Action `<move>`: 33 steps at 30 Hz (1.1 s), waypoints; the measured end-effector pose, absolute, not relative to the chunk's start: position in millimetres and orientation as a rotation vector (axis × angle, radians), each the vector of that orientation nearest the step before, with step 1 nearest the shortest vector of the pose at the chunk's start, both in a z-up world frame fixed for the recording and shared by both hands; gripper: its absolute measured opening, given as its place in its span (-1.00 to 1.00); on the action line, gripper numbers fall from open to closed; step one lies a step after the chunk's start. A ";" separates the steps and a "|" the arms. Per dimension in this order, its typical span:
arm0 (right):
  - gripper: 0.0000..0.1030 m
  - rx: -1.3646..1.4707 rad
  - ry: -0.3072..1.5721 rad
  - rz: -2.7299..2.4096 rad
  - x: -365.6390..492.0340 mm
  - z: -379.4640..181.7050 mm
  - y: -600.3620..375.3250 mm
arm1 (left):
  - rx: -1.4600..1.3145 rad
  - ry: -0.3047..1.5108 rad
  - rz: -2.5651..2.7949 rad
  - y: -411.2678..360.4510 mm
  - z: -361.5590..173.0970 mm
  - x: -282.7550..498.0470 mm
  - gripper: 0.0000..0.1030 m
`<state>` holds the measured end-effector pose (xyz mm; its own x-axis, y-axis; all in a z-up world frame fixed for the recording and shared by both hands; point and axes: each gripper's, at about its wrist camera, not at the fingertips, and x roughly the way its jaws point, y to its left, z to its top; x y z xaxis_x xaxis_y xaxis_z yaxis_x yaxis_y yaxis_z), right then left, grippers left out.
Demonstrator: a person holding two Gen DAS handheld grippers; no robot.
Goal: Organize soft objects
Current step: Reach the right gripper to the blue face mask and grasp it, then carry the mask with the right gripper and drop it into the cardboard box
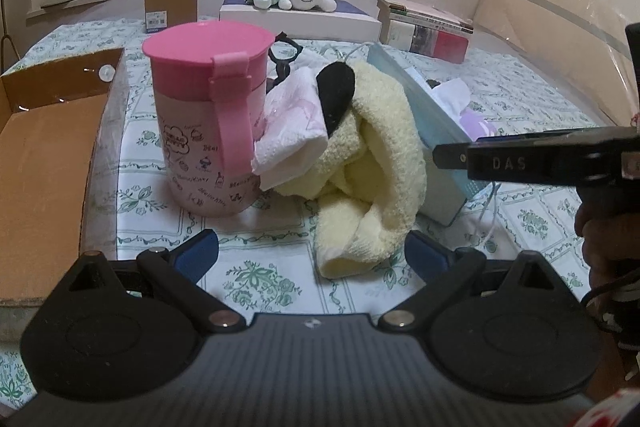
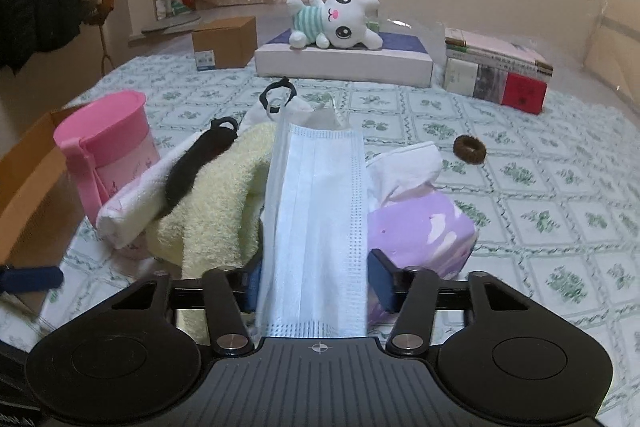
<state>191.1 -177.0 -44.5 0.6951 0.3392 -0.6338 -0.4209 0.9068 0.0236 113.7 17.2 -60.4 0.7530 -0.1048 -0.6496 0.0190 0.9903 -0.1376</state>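
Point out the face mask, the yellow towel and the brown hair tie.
face mask [image 2: 316, 211], right wrist view, middle of its pleated front
yellow towel [image 1: 372, 155], left wrist view, its bunched middle fold
brown hair tie [image 2: 469, 149], right wrist view, its ring

The left tongs, black with blue pads, point downward with jaws spread wide and nothing gripped. The right tongs, of the same make, tilt downward, jaws drawn in against a pale blue pleated face mask.
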 end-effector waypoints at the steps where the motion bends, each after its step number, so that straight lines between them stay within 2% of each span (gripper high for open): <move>1: -0.22 -0.130 0.679 0.428 189.9 -44.2 -177.7 | -0.123 0.713 -0.069 16.4 -59.5 113.8 0.91; 6: -0.73 -0.112 0.675 0.438 185.0 -40.9 -183.0 | -0.113 0.704 -0.085 9.8 -56.0 112.1 0.91; 9: -0.86 -0.094 0.660 0.428 178.8 -36.6 -189.4 | -0.105 0.694 -0.097 4.5 -53.2 112.1 0.91; 14: -0.90 -0.056 0.633 0.399 167.1 -28.8 -207.6 | -0.067 0.663 -0.107 -7.1 -46.3 116.7 0.90; 20: -0.91 -0.018 0.628 0.356 160.0 -22.4 -232.1 | 0.005 0.580 -0.123 -21.8 -28.4 127.9 0.75; 24: -0.91 -0.010 0.624 0.340 159.4 -20.2 -238.9 | 0.037 0.533 -0.119 -27.7 -15.5 145.6 0.56; 25: -0.91 -0.009 0.621 0.339 159.6 -19.7 -239.6 | 0.046 0.523 -0.109 -28.5 -12.5 150.5 0.39; 29: -0.91 -0.009 0.608 0.345 162.3 -17.0 -238.6 | 0.083 0.521 -0.046 -30.3 -5.0 174.3 0.10; 31: -0.91 -0.010 0.604 0.350 164.4 -16.4 -236.5 | 0.113 0.525 -0.019 -32.8 -5.8 183.5 -0.17; 33: -0.91 -0.008 0.603 0.354 167.0 -16.1 -235.9 | 0.140 0.545 -0.004 -34.9 -9.6 193.3 -0.33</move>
<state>167.0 -235.9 -16.1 0.7651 0.3237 -0.5567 -0.3281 0.9398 0.0955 193.3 -34.9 -9.6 0.8551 0.0333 -0.5174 0.0409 0.9905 0.1312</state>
